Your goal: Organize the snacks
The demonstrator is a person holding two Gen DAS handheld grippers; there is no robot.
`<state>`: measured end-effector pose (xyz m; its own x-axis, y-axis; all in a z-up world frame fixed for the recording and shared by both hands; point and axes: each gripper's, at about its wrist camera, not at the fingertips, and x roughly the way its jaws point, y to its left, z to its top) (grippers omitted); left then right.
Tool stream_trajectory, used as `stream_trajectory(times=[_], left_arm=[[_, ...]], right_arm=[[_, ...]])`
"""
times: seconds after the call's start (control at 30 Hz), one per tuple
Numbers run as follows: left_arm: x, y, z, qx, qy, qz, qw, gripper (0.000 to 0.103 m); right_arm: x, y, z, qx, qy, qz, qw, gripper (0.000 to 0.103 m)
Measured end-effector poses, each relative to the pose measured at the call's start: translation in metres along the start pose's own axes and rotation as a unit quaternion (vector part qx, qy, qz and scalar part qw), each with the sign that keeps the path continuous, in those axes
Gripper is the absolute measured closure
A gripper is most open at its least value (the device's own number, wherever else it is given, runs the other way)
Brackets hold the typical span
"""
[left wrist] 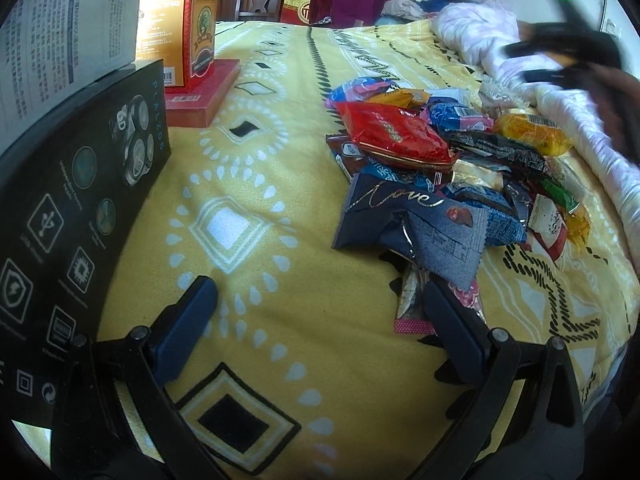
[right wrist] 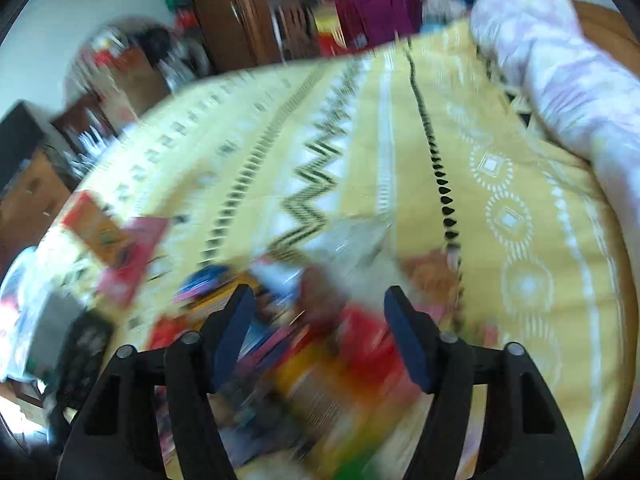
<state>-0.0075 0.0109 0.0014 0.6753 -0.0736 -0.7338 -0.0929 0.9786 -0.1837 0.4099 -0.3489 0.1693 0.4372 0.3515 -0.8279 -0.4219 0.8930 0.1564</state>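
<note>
Snack packets [left wrist: 440,168] heaped loosely on the yellow patterned bedspread [left wrist: 280,240], right of centre in the left wrist view, with a red packet [left wrist: 394,136] on top, a navy packet with gold script [left wrist: 404,216] at the near edge, and a yellow-orange packet [left wrist: 532,134] toward the far right. Probably tipped out together for sorting, hence the overlap and no order yet. Left gripper [left wrist: 320,300] hovering low over bare bedspread, spread wide and holding nothing, its right finger just beside a small pink-edged packet [left wrist: 412,304] at the near side of the heap; likely poised to take that or the navy one. Right gripper [right wrist: 320,308] also spread wide and empty, above the same pile, though heavily blurred, so individual packets beneath cannot be told apart. Boxes stacked at the left: a black shaver box [left wrist: 80,208], a red flat box [left wrist: 204,96] with an orange carton [left wrist: 200,20] standing on it, perhaps kept aside as clutter. Rumpled pale quilt [left wrist: 540,92] bunched along the far right. No sorting apparent so far.
</note>
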Motion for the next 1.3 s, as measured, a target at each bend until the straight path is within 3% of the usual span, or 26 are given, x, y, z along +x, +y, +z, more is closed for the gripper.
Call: stream_trajectory(times=[0.03, 0.17, 0.27, 0.33, 0.43, 0.5, 0.6, 0.67, 0.87, 0.97, 1.1, 1.2, 1.23, 1.3], left_arm=[[-0.001, 0.001, -0.001, -0.003, -0.001, -0.004, 1.0000, 0.000], [-0.003, 0.002, -0.001, -0.007, -0.004, -0.010, 0.9999, 0.000], [-0.004, 0.003, -0.001, -0.010, -0.004, -0.014, 0.9998, 0.000], [-0.004, 0.003, -0.001, -0.012, -0.004, -0.015, 0.9998, 0.000], [-0.004, 0.003, -0.001, -0.011, -0.003, -0.014, 0.9998, 0.000], [-0.005, 0.003, -0.001, -0.013, -0.002, -0.017, 0.9998, 0.000], [-0.006, 0.003, -0.002, -0.013, -0.003, -0.018, 0.9997, 0.000], [-0.007, 0.003, -0.003, -0.013, -0.003, -0.018, 0.9997, 0.000], [-0.008, 0.004, -0.003, -0.014, -0.004, -0.020, 0.9997, 0.000], [-0.009, 0.004, -0.004, -0.014, -0.006, -0.021, 0.9997, 0.000], [-0.009, 0.003, -0.005, -0.013, -0.005, -0.019, 0.9997, 0.000], [-0.009, 0.001, -0.005, -0.010, -0.003, -0.014, 0.9998, 0.000], [-0.007, 0.001, -0.004, -0.008, -0.001, -0.012, 0.9999, 0.000], [-0.007, -0.002, -0.003, -0.001, 0.006, -0.006, 1.0000, 0.000]], right_arm=[[0.016, -0.011, 0.015, 0.011, 0.019, 0.004, 1.000, 0.041], [0.098, -0.041, 0.061, 0.039, 0.087, -0.020, 0.995, 0.042], [0.148, -0.046, 0.058, 0.039, 0.143, -0.022, 0.989, 0.042], [0.177, -0.033, 0.039, 0.030, 0.202, 0.000, 0.979, 0.040], [0.173, 0.001, 0.016, -0.029, 0.204, -0.027, 0.978, 0.038], [0.161, 0.013, 0.003, -0.018, 0.211, 0.006, 0.977, 0.041], [0.142, 0.044, -0.021, -0.053, 0.221, 0.017, 0.974, 0.042], [0.125, 0.063, -0.034, -0.075, 0.214, 0.010, 0.974, 0.042], [0.071, 0.106, -0.080, -0.100, 0.208, 0.059, 0.971, 0.039], [0.045, 0.125, -0.105, -0.129, 0.197, 0.059, 0.970, 0.036], [-0.020, 0.121, -0.105, -0.107, 0.128, 0.099, 0.981, 0.038], [-0.078, 0.107, -0.103, -0.105, 0.039, 0.060, 0.992, 0.030], [-0.092, 0.102, -0.109, -0.097, 0.020, 0.053, 0.994, 0.023], [-0.120, 0.076, -0.126, -0.061, -0.010, 0.038, 0.997, 0.020]])
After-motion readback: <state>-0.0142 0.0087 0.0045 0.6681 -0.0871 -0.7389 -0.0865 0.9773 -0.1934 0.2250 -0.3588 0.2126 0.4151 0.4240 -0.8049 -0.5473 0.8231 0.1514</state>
